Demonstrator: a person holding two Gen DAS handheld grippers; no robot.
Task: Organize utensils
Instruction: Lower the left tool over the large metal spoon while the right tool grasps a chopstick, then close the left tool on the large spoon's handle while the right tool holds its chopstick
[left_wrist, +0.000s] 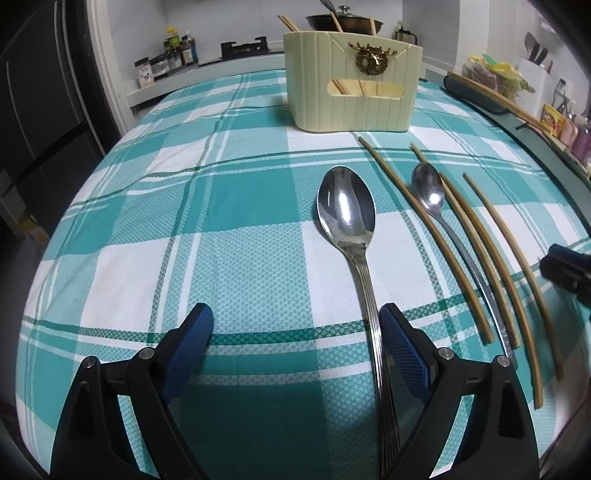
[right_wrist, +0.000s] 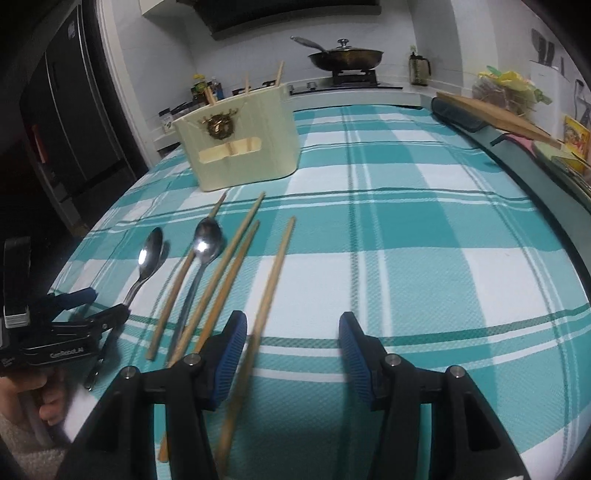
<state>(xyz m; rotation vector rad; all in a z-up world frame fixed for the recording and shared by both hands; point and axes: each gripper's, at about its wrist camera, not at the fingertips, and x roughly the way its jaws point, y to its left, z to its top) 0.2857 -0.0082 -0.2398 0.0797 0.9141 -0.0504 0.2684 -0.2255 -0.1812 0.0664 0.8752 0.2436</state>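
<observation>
A cream utensil holder (left_wrist: 352, 79) with several chopsticks in it stands at the far side of the checked cloth; it also shows in the right wrist view (right_wrist: 240, 136). A large steel spoon (left_wrist: 347, 210) lies in front of my left gripper (left_wrist: 297, 325), its handle running between the open jaws close to the right finger. A small spoon (left_wrist: 430, 192) and several wooden chopsticks (left_wrist: 491, 254) lie to the right. My right gripper (right_wrist: 291, 336) is open over the cloth, with the rightmost chopstick (right_wrist: 273, 273) passing just inside its left finger.
The teal and white checked cloth (left_wrist: 184, 221) covers the table. A stove with a lidded wok (right_wrist: 345, 55) stands behind. A cutting board (right_wrist: 495, 110) and packages sit along the right edge. A dark fridge (right_wrist: 66, 110) stands at the left.
</observation>
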